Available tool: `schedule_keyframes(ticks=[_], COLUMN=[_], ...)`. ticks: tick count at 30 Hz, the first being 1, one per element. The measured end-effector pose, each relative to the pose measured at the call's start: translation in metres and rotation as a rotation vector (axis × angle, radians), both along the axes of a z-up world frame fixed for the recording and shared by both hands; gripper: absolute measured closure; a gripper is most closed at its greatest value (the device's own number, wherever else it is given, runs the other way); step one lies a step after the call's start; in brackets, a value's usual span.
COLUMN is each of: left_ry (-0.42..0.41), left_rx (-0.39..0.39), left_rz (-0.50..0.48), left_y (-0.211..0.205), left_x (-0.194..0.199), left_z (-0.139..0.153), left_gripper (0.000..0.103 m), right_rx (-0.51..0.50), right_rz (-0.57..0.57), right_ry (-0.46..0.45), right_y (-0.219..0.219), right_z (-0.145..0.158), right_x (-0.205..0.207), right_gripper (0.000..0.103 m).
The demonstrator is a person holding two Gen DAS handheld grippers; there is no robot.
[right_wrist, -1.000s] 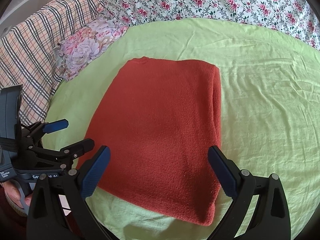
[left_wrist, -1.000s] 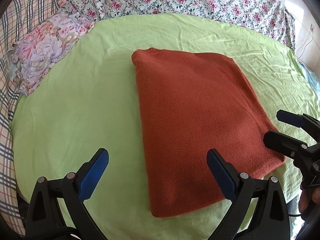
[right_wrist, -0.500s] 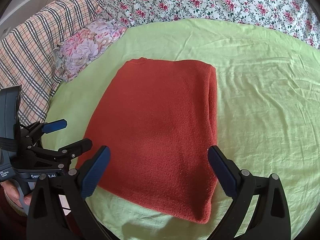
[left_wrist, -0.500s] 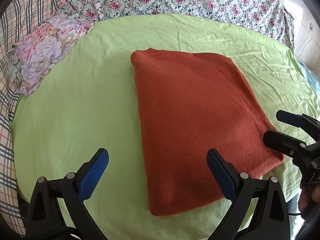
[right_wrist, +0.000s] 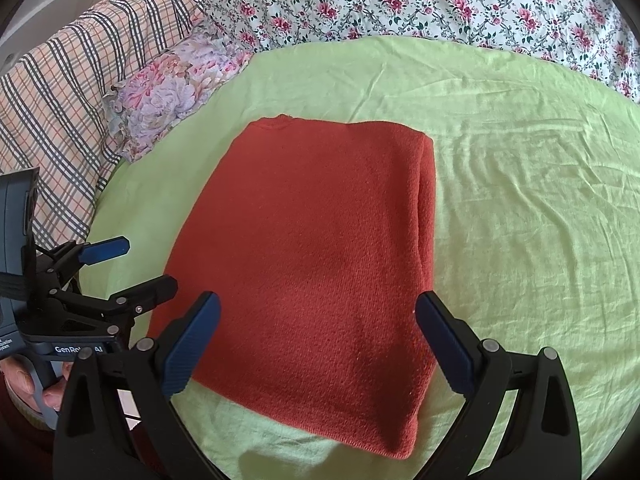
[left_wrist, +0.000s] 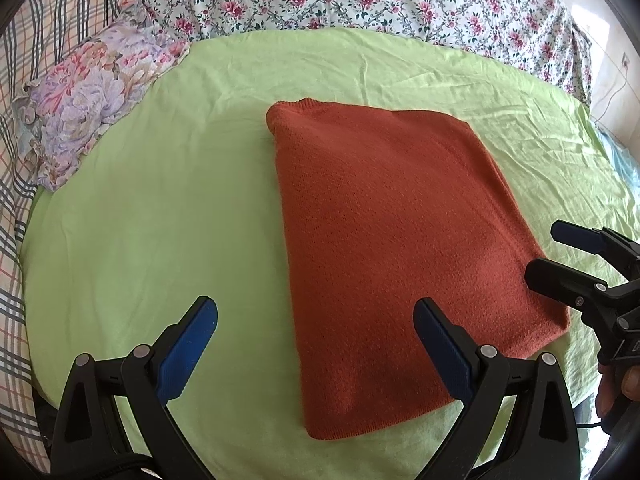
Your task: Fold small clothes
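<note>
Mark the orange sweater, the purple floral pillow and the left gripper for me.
orange sweater [left_wrist: 392, 240], left wrist view, middle of its folded top face.
purple floral pillow [right_wrist: 176, 88], right wrist view, middle of its printed cover.
left gripper [left_wrist: 316, 344], left wrist view, midway between its open blue-padded fingertips.

**A bedroom in a home**

The work surface is a bed with a green sheet [left_wrist: 168, 208]. A floral cover [right_wrist: 460, 4], a plaid blanket [right_wrist: 68, 92] and a flowered pillow [left_wrist: 92, 100] lie at its far and left sides.
</note>
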State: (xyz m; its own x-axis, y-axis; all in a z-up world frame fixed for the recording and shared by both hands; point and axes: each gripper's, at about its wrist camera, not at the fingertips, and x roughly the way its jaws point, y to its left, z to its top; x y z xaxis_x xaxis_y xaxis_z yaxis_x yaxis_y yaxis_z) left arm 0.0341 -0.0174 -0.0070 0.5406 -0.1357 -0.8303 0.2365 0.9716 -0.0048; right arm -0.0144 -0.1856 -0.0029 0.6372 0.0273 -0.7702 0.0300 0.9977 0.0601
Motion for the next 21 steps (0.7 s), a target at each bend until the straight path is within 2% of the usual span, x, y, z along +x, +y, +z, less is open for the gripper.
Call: schedule_keyframes(ticks=[21], left_ry=[0.05], left_rx=[0.037], left_rz=[0.027], left_y=[-0.002], left_x=[0.016], left_z=[-0.001], left_gripper=[0.004], right_rx=[0.035], right_rz=[-0.014], right_ry=[0.049], right_y=[-0.01], right_z=[0.0], right_x=[0.018], right_gripper=[0.005])
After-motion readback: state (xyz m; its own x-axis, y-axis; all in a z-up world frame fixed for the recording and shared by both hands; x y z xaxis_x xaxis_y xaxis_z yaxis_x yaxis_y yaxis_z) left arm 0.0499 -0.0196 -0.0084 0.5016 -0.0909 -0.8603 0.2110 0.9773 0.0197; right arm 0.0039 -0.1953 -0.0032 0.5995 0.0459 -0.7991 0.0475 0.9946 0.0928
